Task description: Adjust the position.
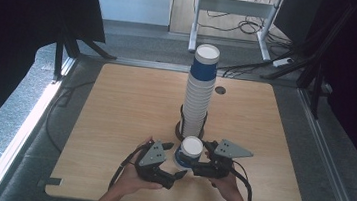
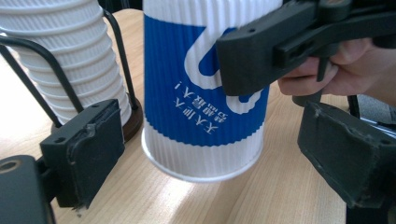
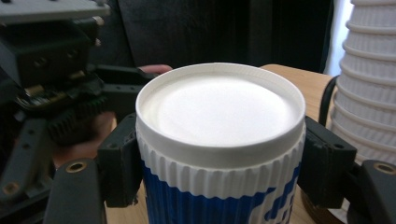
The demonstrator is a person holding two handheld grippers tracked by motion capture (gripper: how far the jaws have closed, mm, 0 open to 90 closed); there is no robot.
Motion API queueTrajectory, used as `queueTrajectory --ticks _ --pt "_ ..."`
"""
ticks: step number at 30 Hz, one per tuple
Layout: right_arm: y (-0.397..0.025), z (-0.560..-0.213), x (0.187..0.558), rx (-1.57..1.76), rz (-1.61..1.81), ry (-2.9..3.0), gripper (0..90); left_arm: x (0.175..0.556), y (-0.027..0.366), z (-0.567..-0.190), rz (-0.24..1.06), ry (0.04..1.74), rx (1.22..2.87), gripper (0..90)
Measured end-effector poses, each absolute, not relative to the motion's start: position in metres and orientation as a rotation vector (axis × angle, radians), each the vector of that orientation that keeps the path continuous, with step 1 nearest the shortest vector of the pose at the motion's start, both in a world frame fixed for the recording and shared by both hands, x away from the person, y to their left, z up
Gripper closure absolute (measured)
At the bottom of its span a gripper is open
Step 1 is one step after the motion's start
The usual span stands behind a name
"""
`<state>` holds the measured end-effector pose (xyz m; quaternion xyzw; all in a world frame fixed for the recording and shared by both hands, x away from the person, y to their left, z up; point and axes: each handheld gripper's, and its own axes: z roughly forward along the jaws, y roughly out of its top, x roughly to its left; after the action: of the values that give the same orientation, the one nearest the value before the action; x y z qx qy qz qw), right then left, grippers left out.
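**Cup clamped upside down near the stack**

While the left tongs [image 1: 177,175] are held wide open with nothing between them, an upside-down blue-and-white cup [image 1: 190,152] is gripped by the right tongs [image 1: 204,159], lifted off the tabletop [image 1: 114,119]. Just behind it, a cup stack [image 1: 199,95] is seen in a wire holder [image 2: 56,79].

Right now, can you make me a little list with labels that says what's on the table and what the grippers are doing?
held thing: blue and white paper cup, upside down, lifted and tilted off the table
right gripper: shut on the cup, one jaw on each side
left gripper: open, jaws either side of the cup's rim, not touching it
stack of cups: tall, upside down, in a black wire holder, just behind the held cup
table: light wood
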<state>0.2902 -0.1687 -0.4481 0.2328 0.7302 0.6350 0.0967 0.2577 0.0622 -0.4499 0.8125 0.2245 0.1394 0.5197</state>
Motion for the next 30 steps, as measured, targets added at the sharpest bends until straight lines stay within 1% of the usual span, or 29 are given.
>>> queueTrajectory --ticks 8,11,16,26,30 --pt "-0.162 -0.444 0.283 0.646 1.912 2.172 27.5 0.264 0.053 -0.458 0.322 0.540 1.953 8.3" --pt "-0.160 -0.444 0.283 0.638 1.919 2.179 27.5 0.264 0.050 -0.461 0.349 0.533 1.951 14.3" --pt "-0.159 -0.444 0.282 0.633 1.911 2.188 27.3 0.263 0.049 -0.463 0.359 0.521 1.948 18.2" --pt "-0.159 -0.447 0.285 0.641 1.882 2.223 26.4 0.264 0.048 -0.466 0.390 0.514 1.988 20.3" --pt "-0.158 -0.448 0.286 0.659 1.869 2.247 25.5 0.263 0.048 -0.464 0.441 0.502 2.038 20.3"
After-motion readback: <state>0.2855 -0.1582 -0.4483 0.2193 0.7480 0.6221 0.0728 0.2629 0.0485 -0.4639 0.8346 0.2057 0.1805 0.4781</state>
